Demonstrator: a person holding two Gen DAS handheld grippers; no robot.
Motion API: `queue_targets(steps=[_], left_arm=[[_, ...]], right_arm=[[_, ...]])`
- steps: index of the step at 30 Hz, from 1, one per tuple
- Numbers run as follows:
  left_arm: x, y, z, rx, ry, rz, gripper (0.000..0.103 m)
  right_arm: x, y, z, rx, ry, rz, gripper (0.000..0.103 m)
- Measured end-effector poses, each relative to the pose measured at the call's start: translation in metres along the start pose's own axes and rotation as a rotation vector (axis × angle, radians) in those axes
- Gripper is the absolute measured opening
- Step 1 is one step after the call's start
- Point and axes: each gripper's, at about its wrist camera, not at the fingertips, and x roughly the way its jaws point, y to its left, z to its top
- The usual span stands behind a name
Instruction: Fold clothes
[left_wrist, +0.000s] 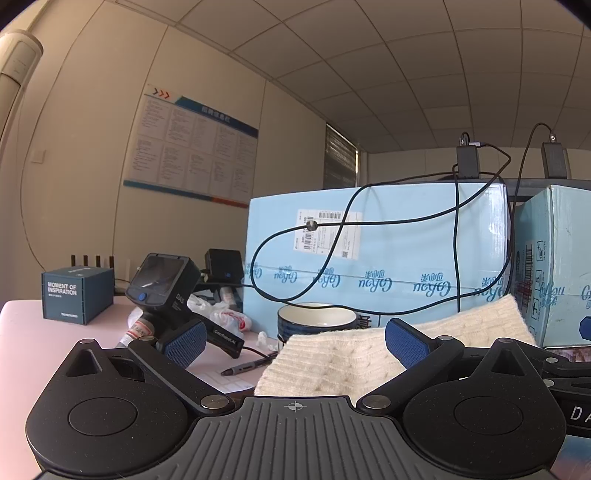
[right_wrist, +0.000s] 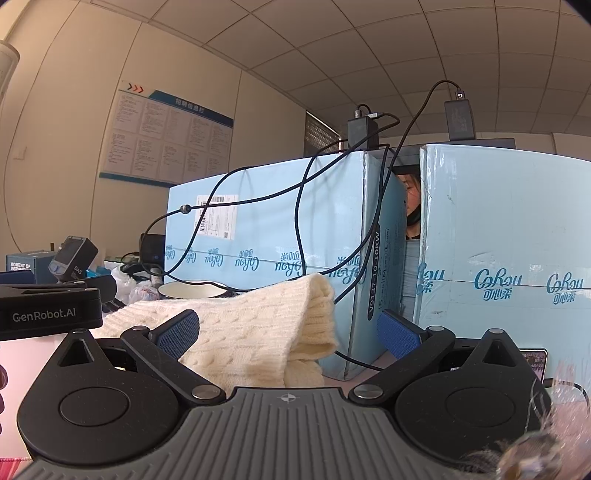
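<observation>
Your left gripper (left_wrist: 295, 345) has its jaws spread wide, blue pads (left_wrist: 184, 341) apart and nothing pinched. The cream knit sweater (left_wrist: 354, 354) lies between and just past the fingers, piled on the pink table (left_wrist: 29, 354), with its far end rising to the right against the boxes. Your right gripper (right_wrist: 288, 334) is also spread, pads (right_wrist: 179, 332) clear of the cloth on the right side; on the left the sweater (right_wrist: 258, 332) sits just beside or against the pad, cannot tell if touching. From this side the sweater shows a doubled-over ribbed edge humped up in front of the box corner.

Just past the sweater stands a bowl (left_wrist: 317, 319), dark outside and white inside. Left of it, a pen (left_wrist: 247, 365) lies on the table, near crumpled plastic bags (left_wrist: 225, 319) and a spare black handheld gripper (left_wrist: 166, 291) lying tilted. Farther left is a small dark blue box (left_wrist: 77, 295).

Behind all that are two big light blue cartons (left_wrist: 376, 258), side by side, with a gap between them. Black cables (left_wrist: 458, 236) hang down their fronts from two chargers (left_wrist: 467, 160) standing on top. A phone (right_wrist: 535, 360) lies at the right by the nearer carton. A notice board (left_wrist: 192, 147) hangs on the far wall.
</observation>
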Motion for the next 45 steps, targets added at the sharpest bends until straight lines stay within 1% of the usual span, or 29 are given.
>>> queue_targets(steps=[45], left_arm=[[0.0009, -0.0007, 0.0003, 0.003, 0.002, -0.005, 0.103]], right_arm=[[0.0016, 0.0021, -0.0012, -0.011, 0.012, 0.010, 0.103]])
